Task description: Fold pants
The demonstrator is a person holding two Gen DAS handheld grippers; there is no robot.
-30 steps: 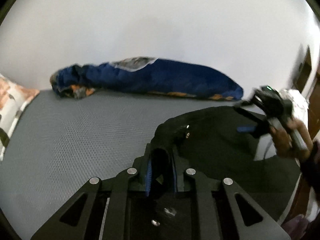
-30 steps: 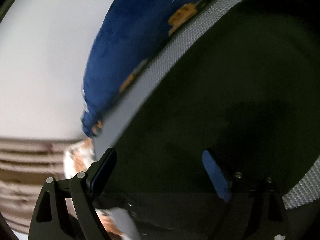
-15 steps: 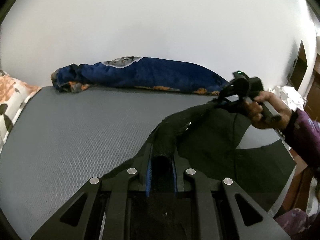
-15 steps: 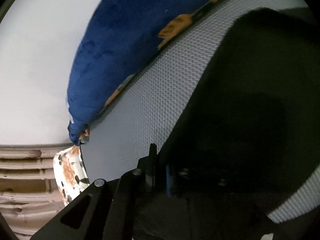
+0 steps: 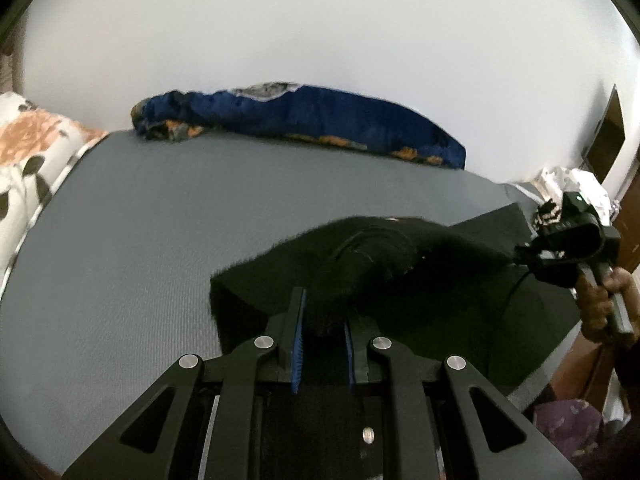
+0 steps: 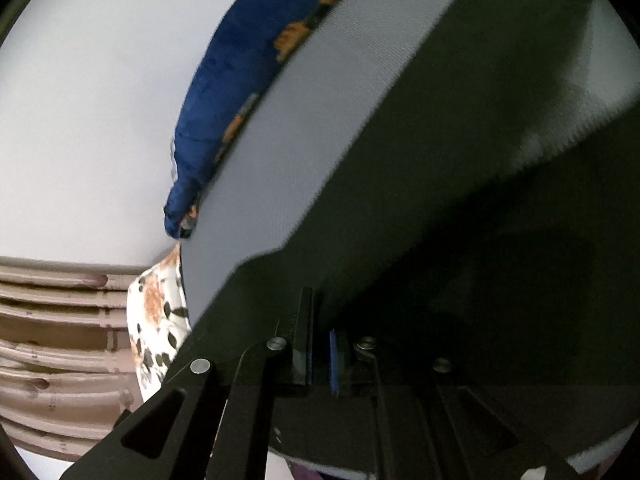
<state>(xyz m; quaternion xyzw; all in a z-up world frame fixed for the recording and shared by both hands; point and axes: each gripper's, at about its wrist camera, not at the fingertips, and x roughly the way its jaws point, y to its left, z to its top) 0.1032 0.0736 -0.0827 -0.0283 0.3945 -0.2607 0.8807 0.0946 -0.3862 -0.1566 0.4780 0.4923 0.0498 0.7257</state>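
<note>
A plain white wall (image 5: 320, 32) backs one grey bed (image 5: 140, 220) with a fine woven-mesh cover, and a ribbed brown headboard (image 6: 52, 340) shows in the right wrist view. Against the wall lies one long rolled blue blanket (image 5: 320, 120) with orange motifs, and at the bed's left end one white pillow (image 5: 28, 160) printed with orange and black flowers. One pair of black pants (image 5: 400, 272), soft and matte, lies bunched on the near right part of the bed, with the left gripper (image 5: 322, 320) clamped narrowly on its cloth and the right gripper (image 6: 320, 344), in the person's hand (image 5: 600, 304), pinched tight on its far edge.
</note>
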